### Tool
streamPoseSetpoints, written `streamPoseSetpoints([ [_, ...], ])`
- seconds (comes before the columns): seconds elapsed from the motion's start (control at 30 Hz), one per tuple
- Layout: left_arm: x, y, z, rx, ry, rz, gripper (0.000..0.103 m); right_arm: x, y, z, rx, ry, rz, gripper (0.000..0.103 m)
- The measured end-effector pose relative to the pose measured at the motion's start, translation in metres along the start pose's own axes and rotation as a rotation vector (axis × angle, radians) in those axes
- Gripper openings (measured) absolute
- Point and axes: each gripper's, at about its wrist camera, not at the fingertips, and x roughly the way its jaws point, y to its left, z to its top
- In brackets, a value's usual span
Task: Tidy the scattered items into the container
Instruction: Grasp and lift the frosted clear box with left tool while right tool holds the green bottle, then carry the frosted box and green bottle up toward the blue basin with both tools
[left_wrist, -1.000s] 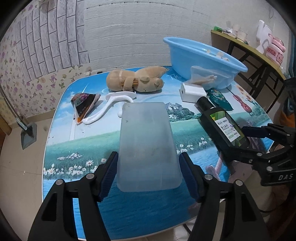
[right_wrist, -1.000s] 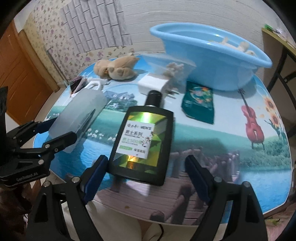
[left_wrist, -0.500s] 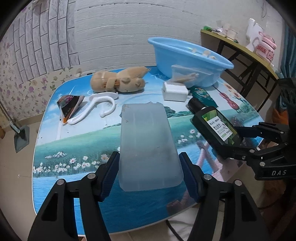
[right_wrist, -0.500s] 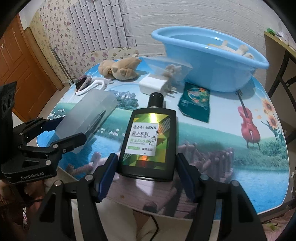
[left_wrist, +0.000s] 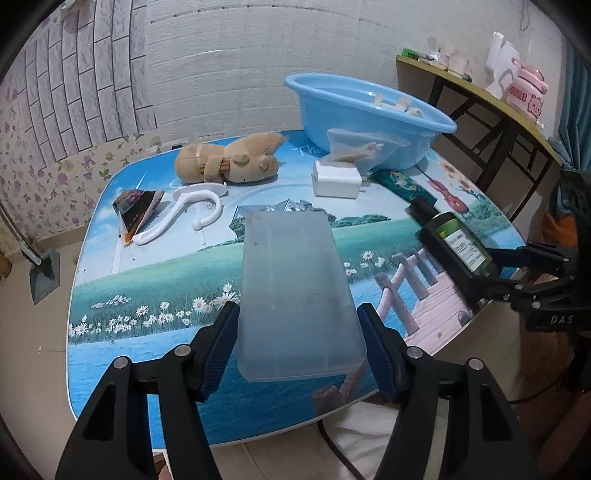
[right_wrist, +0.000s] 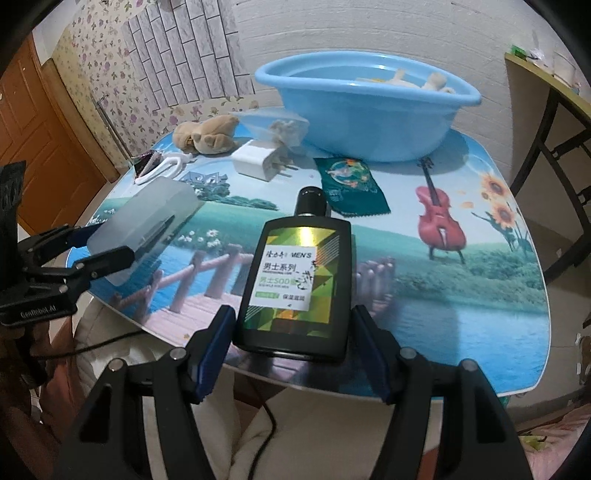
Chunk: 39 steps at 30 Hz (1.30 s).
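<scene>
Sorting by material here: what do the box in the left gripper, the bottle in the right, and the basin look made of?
Box: frosted translucent plastic; the table shows dimly through it. Bottle: glossy black, probably plastic, with a shiny foil-like label. Basin: smooth light-blue plastic with a rolled rim.

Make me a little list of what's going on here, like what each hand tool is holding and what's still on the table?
left gripper: shut on the frosted plastic box
right gripper: shut on the black bottle
container: blue tub at the table's far side, some pale things already inside
still on the table: stuffed toy, white hook, white charger, green packet, dark snack wrapper, clear bag leaning against the tub
</scene>
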Motion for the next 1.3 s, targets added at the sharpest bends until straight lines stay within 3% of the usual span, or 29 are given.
streamPoseSetpoints([
  [0.33, 0.001, 0.001, 0.000, 0.008, 0.015, 0.037, 0.065, -0.008, -0.026, -0.005, 0.026, -0.011, -0.016, 0.064],
  [0.87, 0.020, -0.002, 0.001, 0.014, 0.050, 0.065, 0.066, 0.002, -0.023, -0.001, -0.002, -0.025, -0.064, 0.065],
  [1.0, 0.021, -0.001, 0.001, 0.015, 0.045, 0.068, 0.073, 0.005, -0.022, 0.000, -0.013, -0.038, -0.076, 0.065],
  [1.07, 0.023, -0.003, 0.001, 0.023, 0.042, 0.061, 0.083, 0.006, -0.021, 0.001, -0.021, -0.049, -0.089, 0.066],
  [1.13, 0.025, -0.006, 0.001, 0.036, 0.040, 0.050, 0.089, 0.008, -0.021, 0.001, -0.025, -0.063, -0.096, 0.072],
  [1.3, 0.029, -0.009, 0.000, 0.039, 0.033, 0.058, 0.103, 0.013, -0.025, -0.001, -0.006, -0.076, -0.129, 0.102],
])
